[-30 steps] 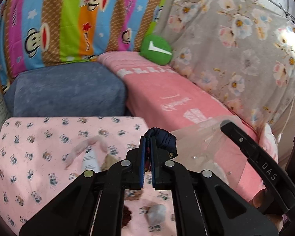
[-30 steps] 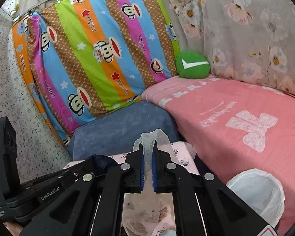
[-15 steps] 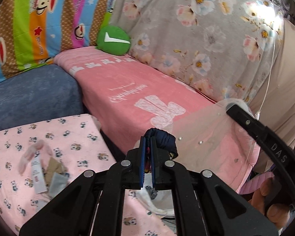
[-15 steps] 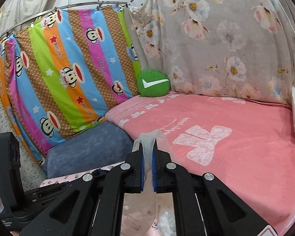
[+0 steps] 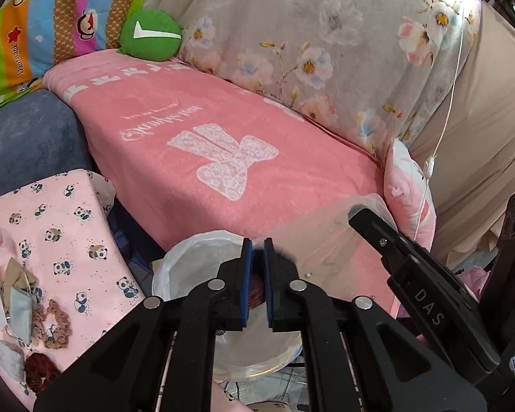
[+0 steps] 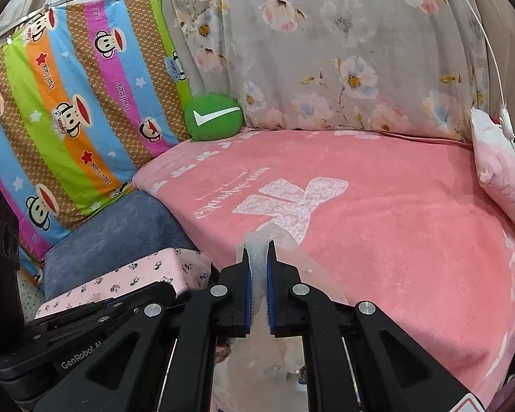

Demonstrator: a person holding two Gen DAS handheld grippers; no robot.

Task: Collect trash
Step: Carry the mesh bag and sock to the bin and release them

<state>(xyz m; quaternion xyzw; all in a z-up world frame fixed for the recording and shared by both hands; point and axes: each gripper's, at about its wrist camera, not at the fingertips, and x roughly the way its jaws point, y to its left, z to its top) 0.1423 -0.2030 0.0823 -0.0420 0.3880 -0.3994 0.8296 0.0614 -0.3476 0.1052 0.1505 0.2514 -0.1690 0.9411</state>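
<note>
A panda-print surface is strewn with paper scraps; a green cushion is set on the pink bed.

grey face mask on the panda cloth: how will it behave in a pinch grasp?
The grey face mask will probably hang limp: it lies crumpled and flat on the panda cloth. It looks like thin fabric, so it is likely light. Its thin loop may drag along the brown scraps beside it.

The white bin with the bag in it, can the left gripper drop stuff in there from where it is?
Probably yes. The left gripper hangs right above the white bin, and the bin's mouth is open with nothing covering it. Its fingers have just been opening, with something dark reddish between them.
</note>
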